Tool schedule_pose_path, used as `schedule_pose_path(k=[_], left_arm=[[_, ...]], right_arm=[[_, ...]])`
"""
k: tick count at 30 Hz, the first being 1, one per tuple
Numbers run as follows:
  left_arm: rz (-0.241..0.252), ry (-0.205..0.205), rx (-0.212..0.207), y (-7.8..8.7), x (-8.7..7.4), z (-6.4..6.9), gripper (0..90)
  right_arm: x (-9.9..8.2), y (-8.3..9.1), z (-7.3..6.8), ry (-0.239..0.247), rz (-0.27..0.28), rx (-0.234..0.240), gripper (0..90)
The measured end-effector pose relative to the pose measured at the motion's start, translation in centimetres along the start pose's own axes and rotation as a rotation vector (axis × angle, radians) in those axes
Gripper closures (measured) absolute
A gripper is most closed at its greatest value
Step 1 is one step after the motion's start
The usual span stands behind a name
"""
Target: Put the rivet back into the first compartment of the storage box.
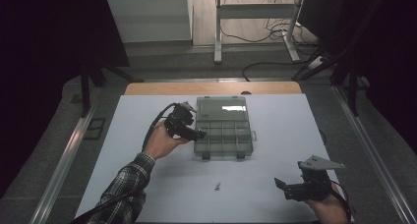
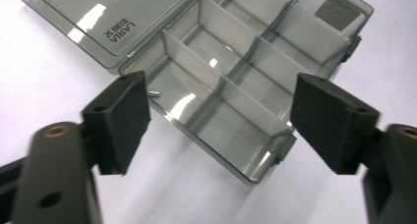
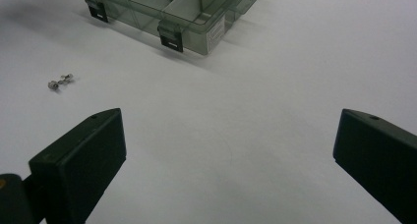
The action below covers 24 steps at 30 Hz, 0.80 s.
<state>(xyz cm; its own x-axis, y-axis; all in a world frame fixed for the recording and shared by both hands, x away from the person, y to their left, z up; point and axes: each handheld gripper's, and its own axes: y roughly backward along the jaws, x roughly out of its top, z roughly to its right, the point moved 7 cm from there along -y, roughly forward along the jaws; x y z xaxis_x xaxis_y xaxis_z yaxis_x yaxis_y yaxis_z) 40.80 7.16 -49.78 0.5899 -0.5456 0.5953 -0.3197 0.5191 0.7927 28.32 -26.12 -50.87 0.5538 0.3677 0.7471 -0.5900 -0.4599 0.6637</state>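
A clear grey compartment box (image 1: pixel 223 133) lies at the middle of the white table, its lid (image 1: pixel 221 107) folded open at the far side. My left gripper (image 1: pixel 199 134) hovers over the box's left edge, held in a hand with a plaid sleeve. In the left gripper view my left gripper (image 2: pixel 221 118) is open above the dividers, with nothing between its pads (image 2: pixel 123 116). A tiny metal pin (image 2: pixel 153 92) lies in one compartment (image 2: pixel 182 86). My right gripper (image 1: pixel 282 188) rests low at the near right and my right gripper (image 3: pixel 228 150) is open over bare table. Small screws (image 1: pixel 216 186) (image 3: pixel 60 81) lie loose in front of the box (image 3: pixel 187 13).
The white sheet (image 1: pixel 285 121) covers a wooden tabletop whose far edge (image 1: pixel 211 88) shows. Beyond it stand a metal desk frame (image 1: pixel 255 22) and floor cables (image 1: pixel 265 64). Two black latches (image 3: pixel 171 37) hang on the box's near wall.
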Motion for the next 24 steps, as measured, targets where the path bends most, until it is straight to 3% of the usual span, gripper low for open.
schedule_pose_path(k=[9, 20, 24], left_arm=[[0.003, 0.015, -0.016, 0.8, -1.2, 0.5, 7.4], [0.01, -0.05, -0.018, 2.0, -2.2, 1.9, 0.0], [0.033, -0.05, -0.029, 2.5, -2.7, 2.2, 0.0]], right_arm=[[0.0, 0.1, 0.1, -0.009, 0.003, -0.001, 0.0], [0.0, 0.0, 0.0, -0.004, 0.003, 0.001, 0.0], [0.0, 0.0, 0.0, -0.004, 0.004, 0.001, 0.0]])
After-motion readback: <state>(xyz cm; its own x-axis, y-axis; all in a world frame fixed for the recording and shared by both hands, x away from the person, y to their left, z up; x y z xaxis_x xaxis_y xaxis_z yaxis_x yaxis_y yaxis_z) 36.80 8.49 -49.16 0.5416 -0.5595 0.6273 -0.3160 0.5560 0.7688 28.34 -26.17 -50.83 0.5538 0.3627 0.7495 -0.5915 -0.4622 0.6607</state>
